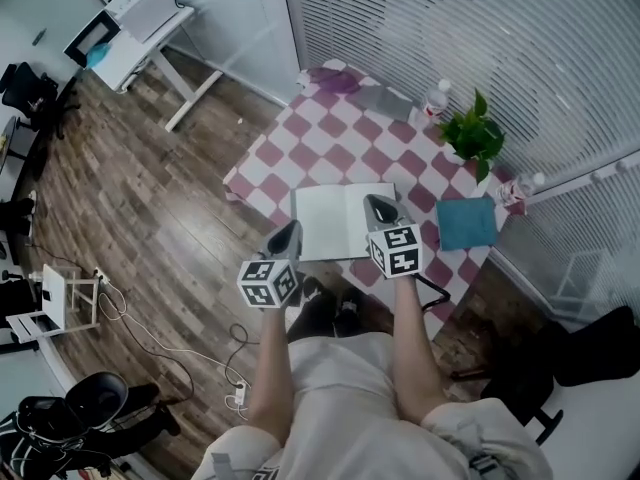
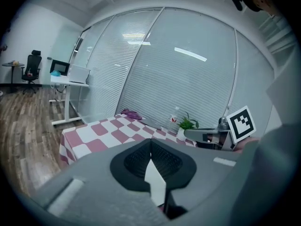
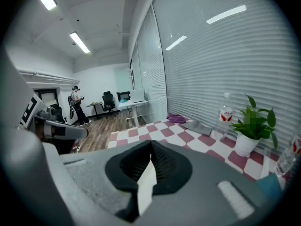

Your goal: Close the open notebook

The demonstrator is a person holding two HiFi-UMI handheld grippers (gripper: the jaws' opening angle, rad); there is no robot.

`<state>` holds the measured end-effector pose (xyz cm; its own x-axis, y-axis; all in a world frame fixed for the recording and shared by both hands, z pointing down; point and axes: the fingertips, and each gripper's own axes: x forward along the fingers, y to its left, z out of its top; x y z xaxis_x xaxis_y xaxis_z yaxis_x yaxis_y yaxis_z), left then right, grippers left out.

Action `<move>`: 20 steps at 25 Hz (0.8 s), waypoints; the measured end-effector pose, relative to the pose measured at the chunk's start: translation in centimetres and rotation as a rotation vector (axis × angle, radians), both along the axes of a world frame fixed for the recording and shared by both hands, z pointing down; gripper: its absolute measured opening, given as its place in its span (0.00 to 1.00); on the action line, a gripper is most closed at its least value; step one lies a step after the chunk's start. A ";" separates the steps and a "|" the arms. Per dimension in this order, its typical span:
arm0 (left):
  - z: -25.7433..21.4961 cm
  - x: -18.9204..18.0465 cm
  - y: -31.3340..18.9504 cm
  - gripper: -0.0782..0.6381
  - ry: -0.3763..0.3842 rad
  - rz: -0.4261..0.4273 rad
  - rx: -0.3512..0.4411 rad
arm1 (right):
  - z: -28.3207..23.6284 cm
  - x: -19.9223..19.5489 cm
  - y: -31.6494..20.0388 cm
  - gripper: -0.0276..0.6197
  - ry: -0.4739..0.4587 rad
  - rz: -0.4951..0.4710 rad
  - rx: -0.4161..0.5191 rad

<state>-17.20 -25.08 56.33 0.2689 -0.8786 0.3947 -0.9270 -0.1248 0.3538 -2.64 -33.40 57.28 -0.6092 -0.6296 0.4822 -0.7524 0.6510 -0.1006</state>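
My left gripper (image 1: 288,234) and right gripper (image 1: 378,208) are both pinched shut, empty. The open notebook (image 1: 340,223) lies flat between their tips. It looks light with floppy pages, so I'd lift one cover's outer edge.

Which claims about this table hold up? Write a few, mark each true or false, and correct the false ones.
1. The notebook lies open on the table. True.
2. The left gripper has its jaws wide apart. False: they are together.
3. A plant stands on the table. True.
4. The teal cloth covers the notebook. False: it lies beside the notebook, apart from it.
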 end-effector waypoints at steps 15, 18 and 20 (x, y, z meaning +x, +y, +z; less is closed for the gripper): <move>1.3 -7.1 -4.0 0.12 0.067 0.061 0.007 | 0.7 -2.8 -2.7 0.05 0.089 0.146 0.023; 2.3 -7.7 -4.0 0.12 0.082 0.047 0.003 | 1.4 -2.7 -2.9 0.05 0.097 0.151 0.028; 3.5 -7.8 -4.2 0.12 0.081 0.048 -0.016 | 1.9 -2.9 -3.3 0.05 0.087 0.147 0.030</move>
